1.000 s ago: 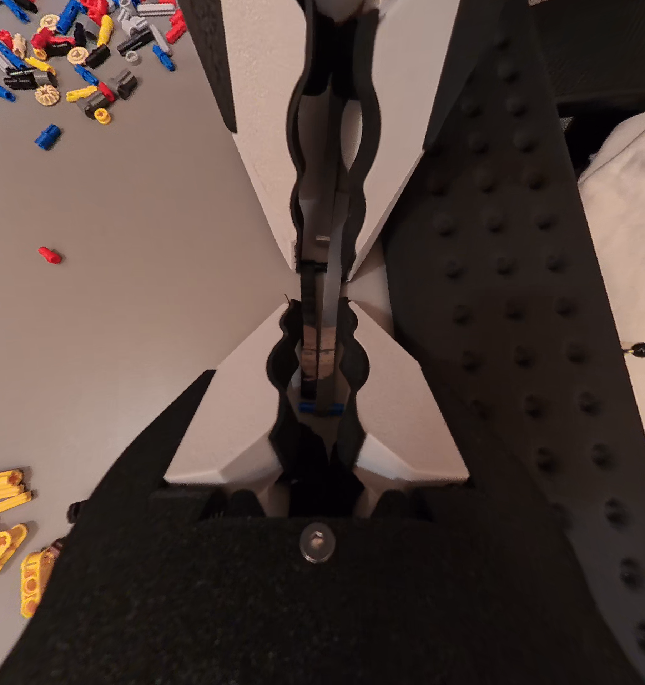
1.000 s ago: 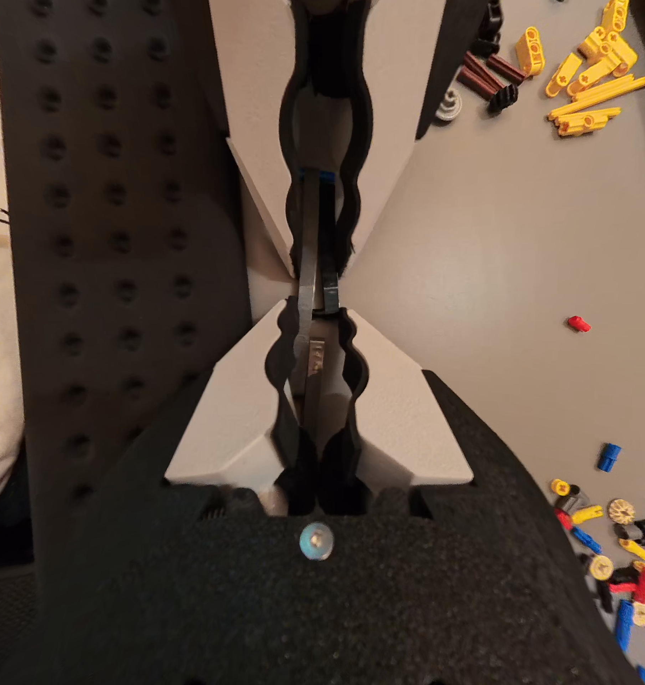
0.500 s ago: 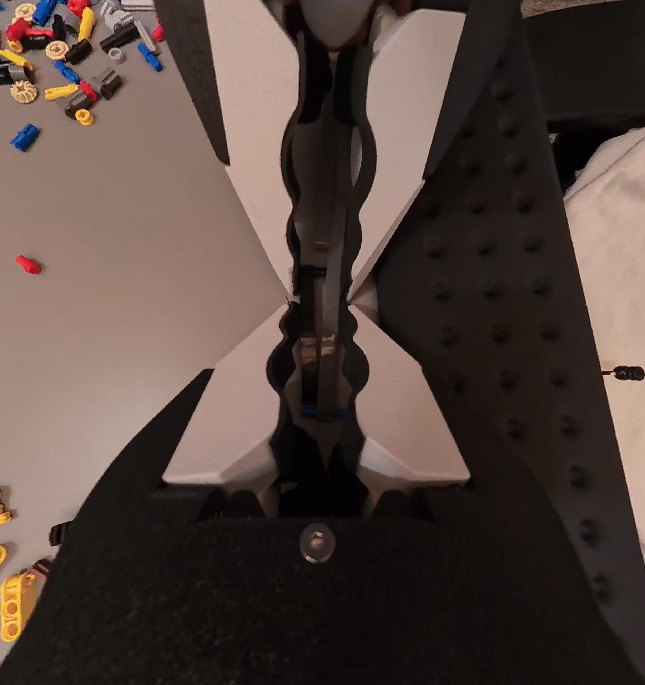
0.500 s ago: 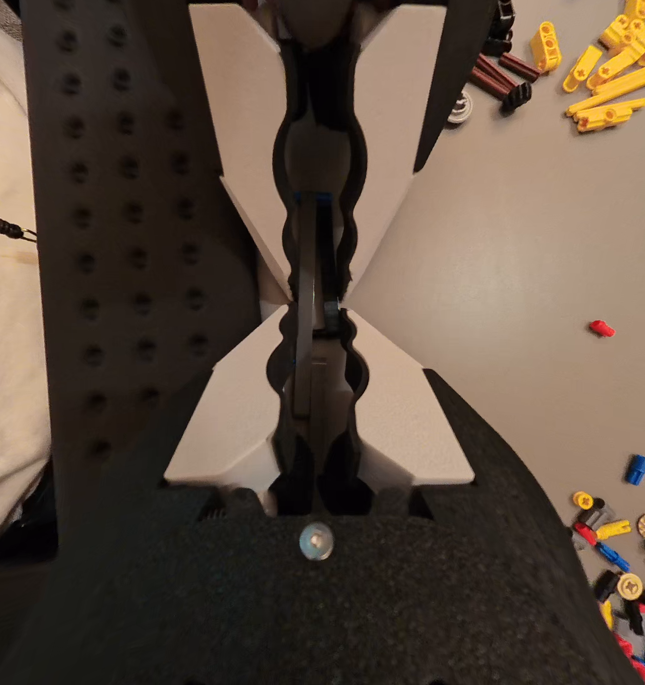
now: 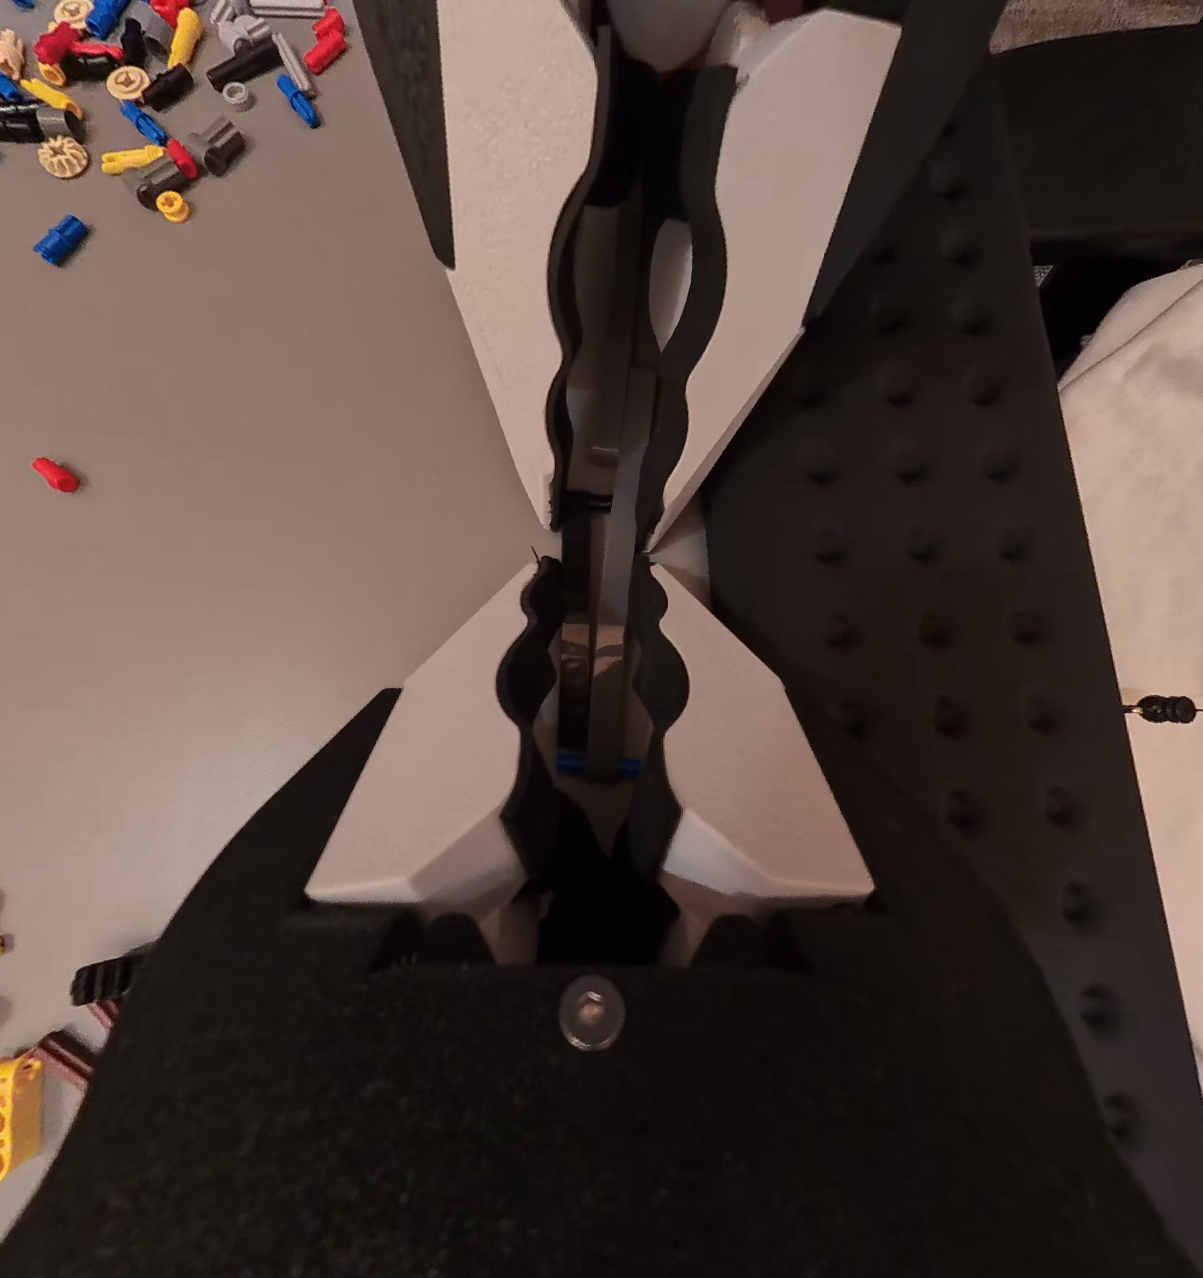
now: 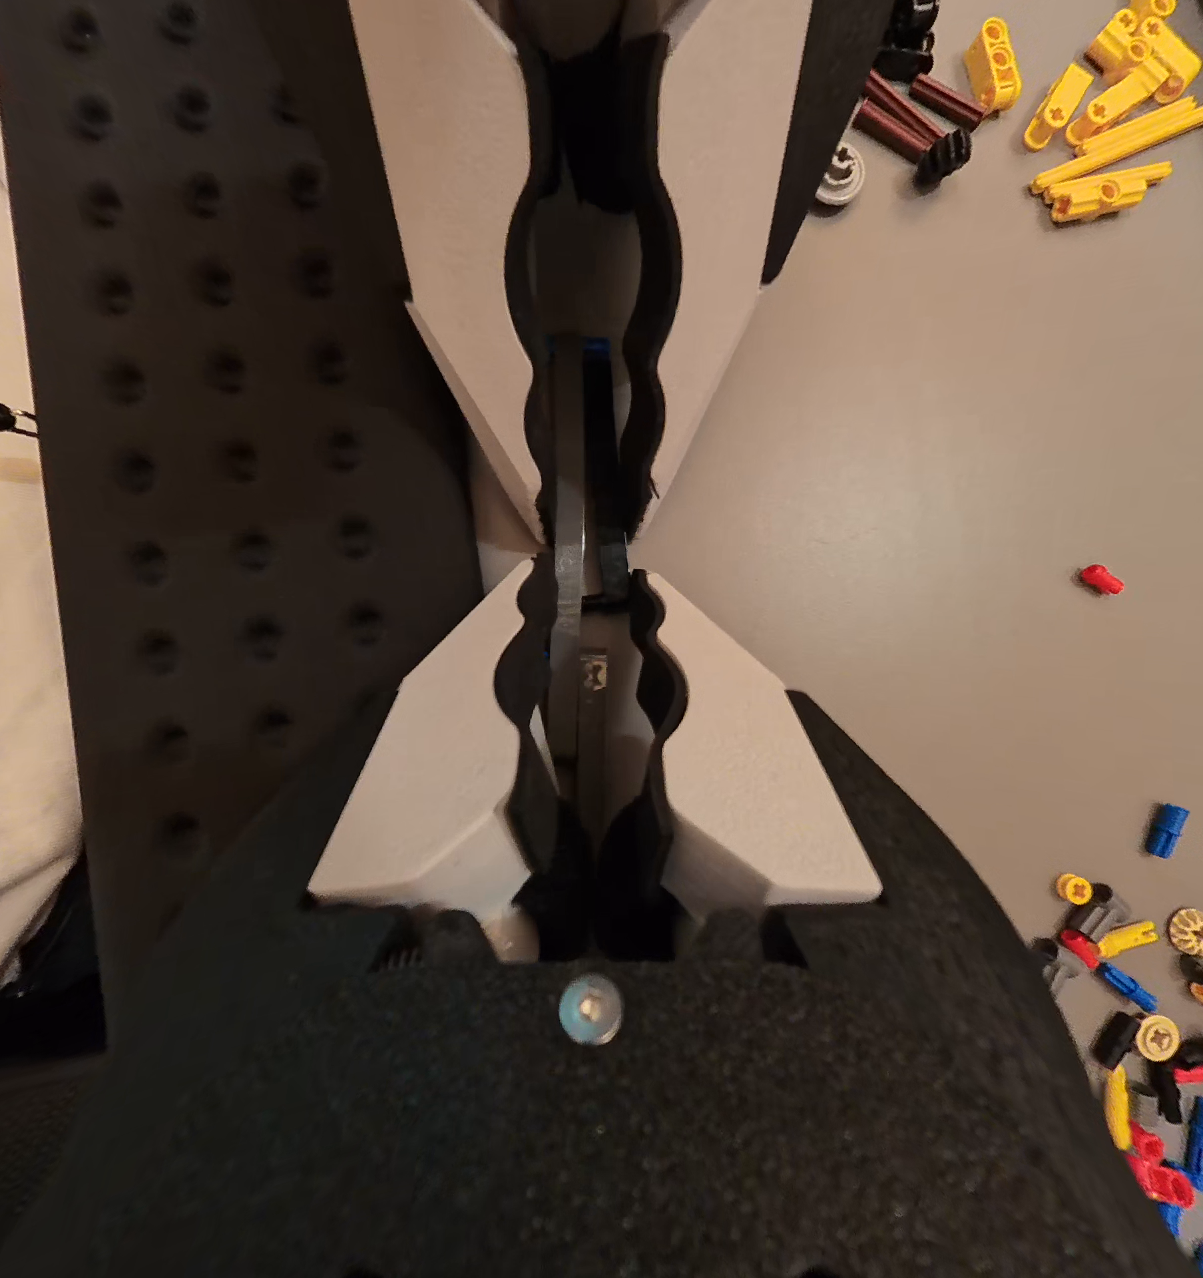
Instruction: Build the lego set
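A lego assembly of a long grey beam (image 5: 619, 498) and a black beam (image 5: 576, 553), with blue pins (image 5: 569, 762) at one end, is held between both grippers above the grey table. My left gripper (image 5: 598, 574) is shut on one end of it. My right gripper (image 6: 584, 577) is shut on the other end and faces the left one tip to tip. In the right wrist view the grey beam (image 6: 571, 553) and black beam (image 6: 612, 553) run on into the left gripper's pads, with the blue pins (image 6: 595, 344) at the far end.
Loose small pieces (image 5: 100, 90) (image 6: 1172, 1037), a red pin (image 5: 55, 475) (image 6: 1100, 579), a blue piece (image 5: 61, 240) (image 6: 1165, 830), yellow beams (image 6: 1124, 124) (image 5: 3, 1099) and dark red axles (image 6: 910, 117) lie on the table. A black dimpled panel (image 5: 930, 553) (image 6: 204, 415) and white cloth (image 5: 1172, 484) flank the grippers. My left and right fingertips are right by each other. It is some 15 centimetres from my right tips to the blue piece (image 5: 61, 240). It is also in sight in the right wrist view (image 6: 1167, 825).
Both grippers keep their hold on the beams. The pair drifted slightly over the table and back; the tips stay close together.
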A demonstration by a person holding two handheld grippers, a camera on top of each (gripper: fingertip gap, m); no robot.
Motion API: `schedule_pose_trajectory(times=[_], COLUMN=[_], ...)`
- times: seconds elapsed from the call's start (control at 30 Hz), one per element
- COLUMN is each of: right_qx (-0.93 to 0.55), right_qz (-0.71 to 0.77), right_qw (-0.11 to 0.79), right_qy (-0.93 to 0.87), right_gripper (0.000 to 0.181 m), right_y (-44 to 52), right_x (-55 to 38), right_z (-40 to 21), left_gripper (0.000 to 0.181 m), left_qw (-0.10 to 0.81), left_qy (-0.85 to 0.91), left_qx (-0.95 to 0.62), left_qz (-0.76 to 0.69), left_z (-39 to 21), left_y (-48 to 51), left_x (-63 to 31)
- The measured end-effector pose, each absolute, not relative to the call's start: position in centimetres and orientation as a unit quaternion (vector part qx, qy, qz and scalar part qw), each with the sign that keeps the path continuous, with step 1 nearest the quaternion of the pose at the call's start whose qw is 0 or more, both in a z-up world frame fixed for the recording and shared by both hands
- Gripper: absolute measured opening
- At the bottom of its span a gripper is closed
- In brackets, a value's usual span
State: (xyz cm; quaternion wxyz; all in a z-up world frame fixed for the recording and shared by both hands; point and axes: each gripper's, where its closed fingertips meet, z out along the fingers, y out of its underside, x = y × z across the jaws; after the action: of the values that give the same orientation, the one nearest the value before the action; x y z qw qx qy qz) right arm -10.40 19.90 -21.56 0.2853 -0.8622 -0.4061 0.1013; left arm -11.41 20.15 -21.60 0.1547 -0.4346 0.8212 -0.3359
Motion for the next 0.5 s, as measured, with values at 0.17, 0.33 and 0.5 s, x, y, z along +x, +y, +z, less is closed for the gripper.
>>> schedule_pose_trajectory(times=[0.17, 0.33, 0.5], right_qx=[-0.863, -0.843, -0.812], right_qz=[0.097, 0.073, -0.050], right_qw=[0.286, 0.333, 0.416], right_qy=[-0.404, -0.416, -0.407], right_gripper=[0.021, 0.021, 0.022], right_y=[19.9, 20.6, 22.5], right_x=[-10.4, -10.2, -8.5], right_z=[-21.6, -21.3, -18.6], left_gripper=[0.017, 0.020, 0.052], left_qw=[0.153, 0.170, 0.221], left_qy=[0.828, 0.814, 0.696], left_qx=[-0.427, -0.443, -0.543], left_qz=[-0.329, -0.337, -0.415], left_z=[-21.6, -21.4, -16.7], left_y=[20.2, 20.6, 25.7], left_x=[-11.4, -11.1, -10.9])
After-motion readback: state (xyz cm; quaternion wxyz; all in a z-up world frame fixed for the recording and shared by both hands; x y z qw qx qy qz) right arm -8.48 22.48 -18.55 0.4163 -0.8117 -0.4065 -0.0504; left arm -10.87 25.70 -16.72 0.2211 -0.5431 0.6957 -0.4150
